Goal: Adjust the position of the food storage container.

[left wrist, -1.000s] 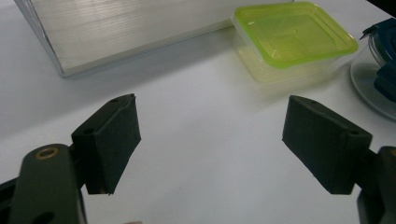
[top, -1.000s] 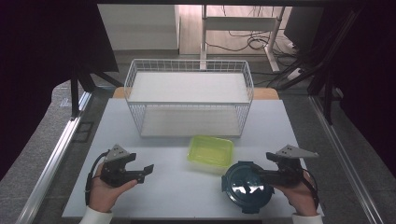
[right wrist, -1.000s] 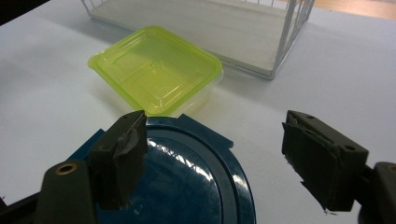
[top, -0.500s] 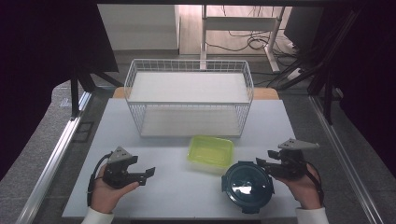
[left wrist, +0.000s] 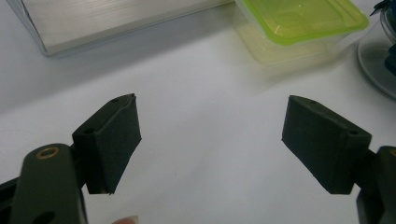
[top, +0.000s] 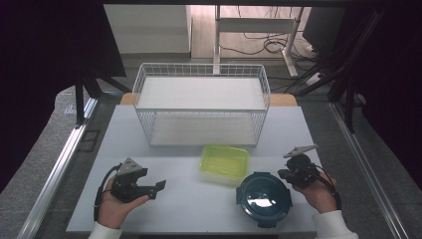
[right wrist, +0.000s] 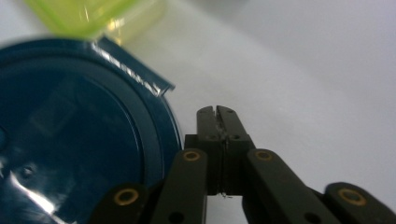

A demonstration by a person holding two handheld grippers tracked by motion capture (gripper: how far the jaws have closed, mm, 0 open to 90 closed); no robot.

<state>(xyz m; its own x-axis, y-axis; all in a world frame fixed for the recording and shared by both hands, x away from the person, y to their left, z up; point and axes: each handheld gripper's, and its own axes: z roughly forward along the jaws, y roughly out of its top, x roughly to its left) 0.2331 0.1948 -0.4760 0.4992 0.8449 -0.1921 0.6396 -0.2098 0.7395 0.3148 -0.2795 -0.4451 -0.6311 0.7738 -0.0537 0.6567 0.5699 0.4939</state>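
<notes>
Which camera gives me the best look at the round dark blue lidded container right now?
The high view: the round dark blue lidded container shows whole, beside the right gripper. The right gripper view gives a blurred close-up of its lid and one latch. The left gripper view catches a sliver of its edge.

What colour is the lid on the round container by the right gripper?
Dark blue, glossy; the round container's lid shows best in the right gripper view.
</notes>
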